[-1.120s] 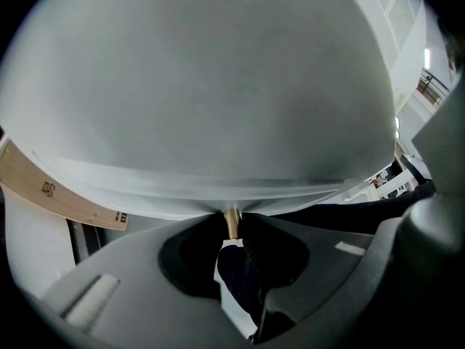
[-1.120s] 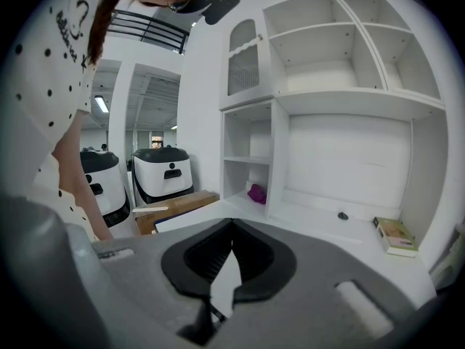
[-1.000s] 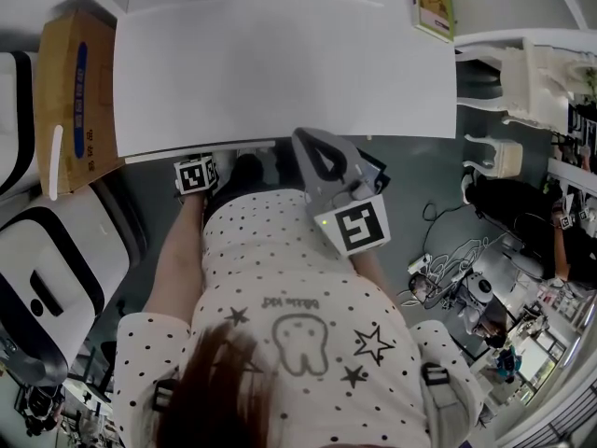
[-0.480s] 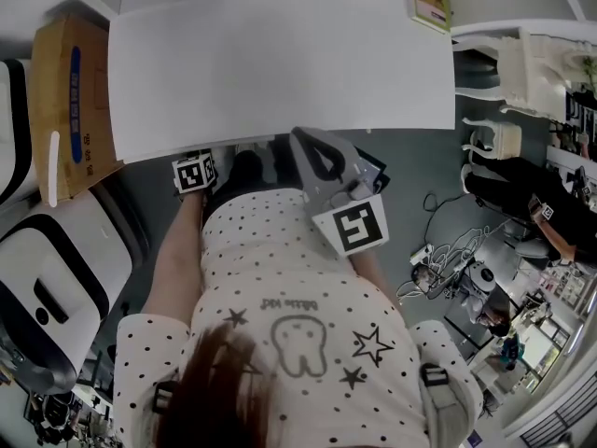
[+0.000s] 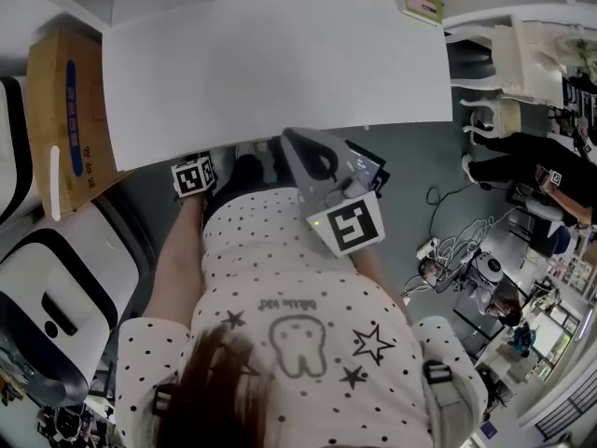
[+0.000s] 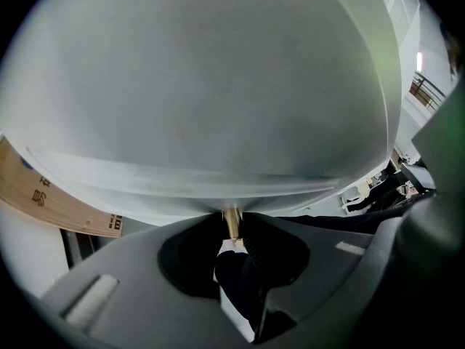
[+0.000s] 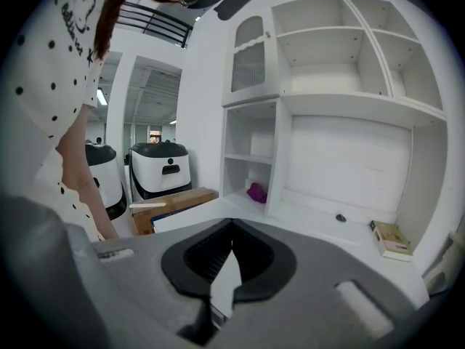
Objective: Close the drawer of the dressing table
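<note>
Drawer [image 6: 218, 86] sits under the near edge of the counter [image 5: 280, 63], left of centre. Its white front fills the left gripper view. I can't tell from here how far out it is, and the head view barely shows it.

Left gripper [image 6: 232, 227]: jaws are closed on the small brass knob [image 6: 231, 217], with the stem pinched right at the tips.

Right gripper [image 7: 232, 222]: jaws together, nothing between them, idle.

Handling, my read:
- Rigid panel on runners, so it goes one way only, with light to moderate resistance.
- Knob is small, smooth metal, so slippery and easy to lose if pushed off-axis.
- It's the right place to hold. Alternatively, push flat on the front just beside it.
- Keep the force in line with the runners so the drawer doesn't rack.

Pose:
- Left forearm [image 5: 177, 269] reaches down past the torso. That gripper is angled steeply downward and tucked under the counter's near edge, with only its marker cube [image 5: 194, 175] visible from the head view.
- Right gripper is held higher, over the near edge around centre, tilted slightly down and facing the shelves [image 7: 327, 64] at the back.
</note>
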`<state>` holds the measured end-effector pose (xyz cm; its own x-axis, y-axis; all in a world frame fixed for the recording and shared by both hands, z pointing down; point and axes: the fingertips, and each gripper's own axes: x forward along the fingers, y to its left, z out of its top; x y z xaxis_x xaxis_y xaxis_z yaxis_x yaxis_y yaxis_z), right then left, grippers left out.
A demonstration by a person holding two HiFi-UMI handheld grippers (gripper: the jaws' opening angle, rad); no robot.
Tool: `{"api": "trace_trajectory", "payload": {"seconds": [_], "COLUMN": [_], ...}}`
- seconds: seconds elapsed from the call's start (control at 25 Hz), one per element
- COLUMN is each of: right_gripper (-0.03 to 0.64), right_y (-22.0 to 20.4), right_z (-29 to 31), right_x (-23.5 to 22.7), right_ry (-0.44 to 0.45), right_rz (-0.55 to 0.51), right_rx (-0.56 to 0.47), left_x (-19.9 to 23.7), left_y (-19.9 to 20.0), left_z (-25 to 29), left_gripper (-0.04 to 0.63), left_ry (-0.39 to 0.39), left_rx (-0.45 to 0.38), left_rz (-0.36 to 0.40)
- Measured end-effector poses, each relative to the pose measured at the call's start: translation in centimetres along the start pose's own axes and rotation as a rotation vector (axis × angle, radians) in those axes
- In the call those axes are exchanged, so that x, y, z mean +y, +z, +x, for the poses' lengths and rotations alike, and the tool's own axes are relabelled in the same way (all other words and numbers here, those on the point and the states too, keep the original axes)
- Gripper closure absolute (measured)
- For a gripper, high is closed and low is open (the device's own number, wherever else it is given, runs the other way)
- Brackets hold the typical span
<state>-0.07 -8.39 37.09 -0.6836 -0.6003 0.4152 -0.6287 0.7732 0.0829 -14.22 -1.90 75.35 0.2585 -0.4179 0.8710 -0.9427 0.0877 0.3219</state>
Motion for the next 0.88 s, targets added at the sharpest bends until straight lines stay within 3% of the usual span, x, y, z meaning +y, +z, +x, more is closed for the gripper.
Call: {"api": "trace_trajectory", "payload": {"seconds": [0.4, 0.88], "right_gripper": [0.614, 0.614], "right_y": [0.0, 0.2], "right_z": [1.0, 1.3], "right_x": [1.0, 0.8], "right_ry": [0.066, 0.06], "right_rz": [-0.041, -0.05], "right_rx": [0.039, 0.038], "left_x": [-0.3, -0.3], "left_y": [0.2, 0.5], "left_z": [0.0, 0.1], "left_gripper": [0.505, 0.503], "left_ry": [-0.008, -0.016], "left_rx": [0.004, -0.003], "left_rz": [0.0, 0.003]}}
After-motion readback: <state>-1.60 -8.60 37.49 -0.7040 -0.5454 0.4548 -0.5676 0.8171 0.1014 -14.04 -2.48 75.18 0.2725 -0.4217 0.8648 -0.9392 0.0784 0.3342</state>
